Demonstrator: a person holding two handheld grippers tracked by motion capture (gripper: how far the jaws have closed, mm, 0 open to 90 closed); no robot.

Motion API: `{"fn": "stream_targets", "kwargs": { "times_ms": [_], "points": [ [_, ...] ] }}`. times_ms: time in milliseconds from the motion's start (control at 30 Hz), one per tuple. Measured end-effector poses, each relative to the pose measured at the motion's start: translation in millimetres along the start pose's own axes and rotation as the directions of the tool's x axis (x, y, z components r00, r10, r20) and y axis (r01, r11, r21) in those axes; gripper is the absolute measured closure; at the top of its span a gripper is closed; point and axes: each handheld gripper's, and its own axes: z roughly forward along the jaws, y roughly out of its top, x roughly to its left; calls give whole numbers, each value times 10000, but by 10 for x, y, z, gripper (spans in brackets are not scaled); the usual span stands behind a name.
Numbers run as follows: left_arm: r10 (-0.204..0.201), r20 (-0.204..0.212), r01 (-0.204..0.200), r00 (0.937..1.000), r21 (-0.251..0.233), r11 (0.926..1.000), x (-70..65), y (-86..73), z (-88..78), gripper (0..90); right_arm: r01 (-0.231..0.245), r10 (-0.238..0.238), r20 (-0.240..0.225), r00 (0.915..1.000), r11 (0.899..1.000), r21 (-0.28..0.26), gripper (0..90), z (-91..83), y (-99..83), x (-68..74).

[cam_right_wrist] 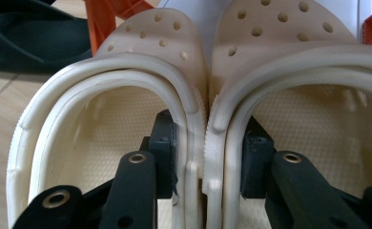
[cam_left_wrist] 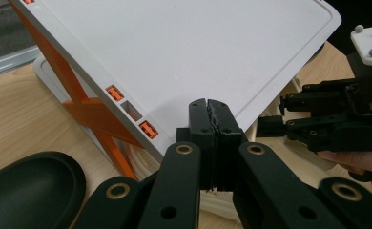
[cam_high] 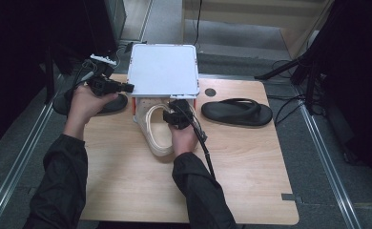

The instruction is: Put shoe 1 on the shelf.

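My right gripper point(cam_right_wrist: 208, 167) clamps the inner walls of two cream perforated rubber clogs point(cam_right_wrist: 193, 95) together, toes under the white-topped orange-legged rack point(cam_high: 163, 71); my left gripper point(cam_left_wrist: 211, 114), jaws together, waits alongside.

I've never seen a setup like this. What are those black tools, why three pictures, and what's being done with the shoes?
A person holds a two-jaw gripper in each hand. One camera looks down from above; another rides on each gripper. The right gripper pinches the touching inner walls of a pair of cream clogs, one jaw inside each shoe, at the foot of a white rack with orange braces. The left gripper is shut on nothing, beside the rack's top. Two black sandals lie on the wooden table: one at the right, one under the left hand.
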Motion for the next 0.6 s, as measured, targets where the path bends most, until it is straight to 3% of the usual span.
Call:
{"fn": "stream_targets", "kwargs": {
  "times_ms": [167,367,600],
  "points": [
    [-17,-11,17,10000,5,10000,-1,0,-1,899,-25,33,470,9989,9998,-179,660,48,53,37],
    [0,-49,1,10000,29,10000,-5,1,-3,899,-61,74,416,9991,9995,-325,649,94,30,21],
    [-16,-53,16,10000,24,10000,-9,0,-3,897,159,-158,144,9998,9999,-24,601,82,21,9]
  ]
}}
